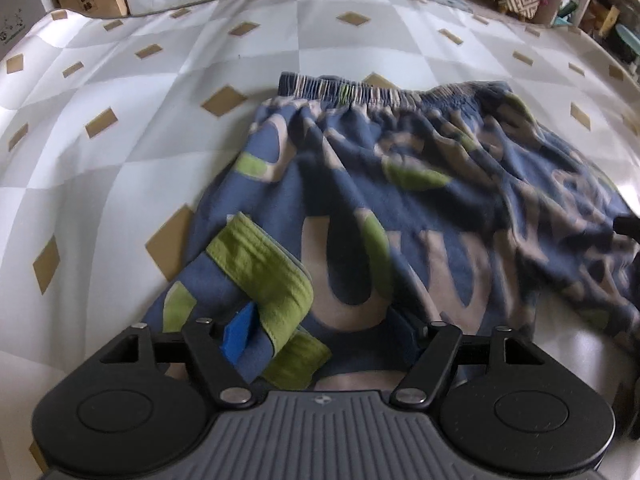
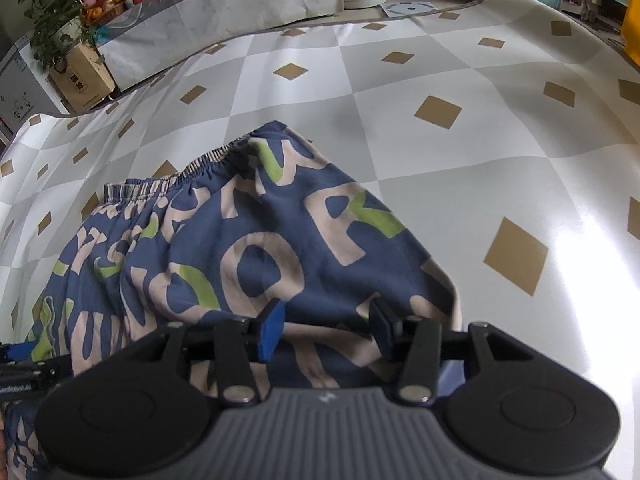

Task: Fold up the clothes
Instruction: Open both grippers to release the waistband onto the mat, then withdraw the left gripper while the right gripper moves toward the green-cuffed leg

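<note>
Two grippers sit low over one pair of blue shorts point(image 1: 400, 200) printed with big beige and green letters, spread on a checked tablecloth point(image 1: 120, 120). In the left wrist view the elastic waistband point(image 1: 352, 92) runs across the upper middle of the frame and the leg hems lie at the bottom, so the garment's long axis runs away from the tools, hem near, waist far. The left gripper point(image 1: 328, 332) stands wide apart; a green-edged hem cuff point(image 1: 264, 276) is curled against its blue left pad, but the pads do not look pressed together on it. The right gripper point(image 2: 326, 332) is about half open with the other leg's cloth bunched between its fingers, apparently loose rather than pinched. Each tool seems to be at its own hem corner, so neither is clearly nearer. Folding hem toward waistband would probably carry both corners up the frame.
</note>
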`<state>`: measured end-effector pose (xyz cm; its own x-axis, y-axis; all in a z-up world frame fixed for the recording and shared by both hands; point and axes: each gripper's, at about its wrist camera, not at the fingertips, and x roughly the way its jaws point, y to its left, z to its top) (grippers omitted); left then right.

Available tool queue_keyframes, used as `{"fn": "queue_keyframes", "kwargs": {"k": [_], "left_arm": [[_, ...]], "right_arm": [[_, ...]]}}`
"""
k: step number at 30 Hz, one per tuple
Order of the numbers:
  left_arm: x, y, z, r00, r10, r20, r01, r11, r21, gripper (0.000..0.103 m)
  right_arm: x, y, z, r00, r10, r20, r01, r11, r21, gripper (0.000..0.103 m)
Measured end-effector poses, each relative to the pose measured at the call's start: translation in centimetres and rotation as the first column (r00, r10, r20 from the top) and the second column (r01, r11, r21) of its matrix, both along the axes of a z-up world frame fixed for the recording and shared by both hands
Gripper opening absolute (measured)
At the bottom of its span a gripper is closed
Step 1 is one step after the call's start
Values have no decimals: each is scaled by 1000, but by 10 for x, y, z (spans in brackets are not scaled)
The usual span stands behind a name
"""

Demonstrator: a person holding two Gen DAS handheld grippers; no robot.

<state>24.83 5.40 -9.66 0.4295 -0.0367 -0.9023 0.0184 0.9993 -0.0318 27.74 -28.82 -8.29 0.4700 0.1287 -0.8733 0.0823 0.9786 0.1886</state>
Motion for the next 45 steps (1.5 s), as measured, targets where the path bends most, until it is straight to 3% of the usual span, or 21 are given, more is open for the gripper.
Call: {"fn": "queue_keyframes", "kwargs": {"k": [5, 17, 22, 35, 42, 45], "left_arm": [[-7, 8, -2, 1000, -1, -1, 1, 1000, 20, 85], [-7, 50, -10, 993, 108, -50, -106, 993, 56, 101], [-2, 73, -11, 976, 201, -86, -198, 979, 37, 102], [3, 78, -11, 965, 249, -80, -244, 968, 67, 103], [8, 82, -11, 959, 271, -81, -265, 962, 71, 103], [8, 83, -11, 958, 276, -76, -271, 960, 71, 103]], "right_arm": [[2, -5, -6, 999, -36, -8, 37, 999, 18, 46], [0, -7, -8, 998, -68, -7, 67, 992, -107, 45], [0, -10, -8, 996, -91, -12, 89, 987, -137, 45], [-3, -23, -7, 978, -207, -26, 201, 970, -139, 46], [-1, -13, 3, 989, -143, 28, 146, 977, -156, 49], [1, -7, 6, 994, -95, 44, 100, 988, -120, 50]]}}
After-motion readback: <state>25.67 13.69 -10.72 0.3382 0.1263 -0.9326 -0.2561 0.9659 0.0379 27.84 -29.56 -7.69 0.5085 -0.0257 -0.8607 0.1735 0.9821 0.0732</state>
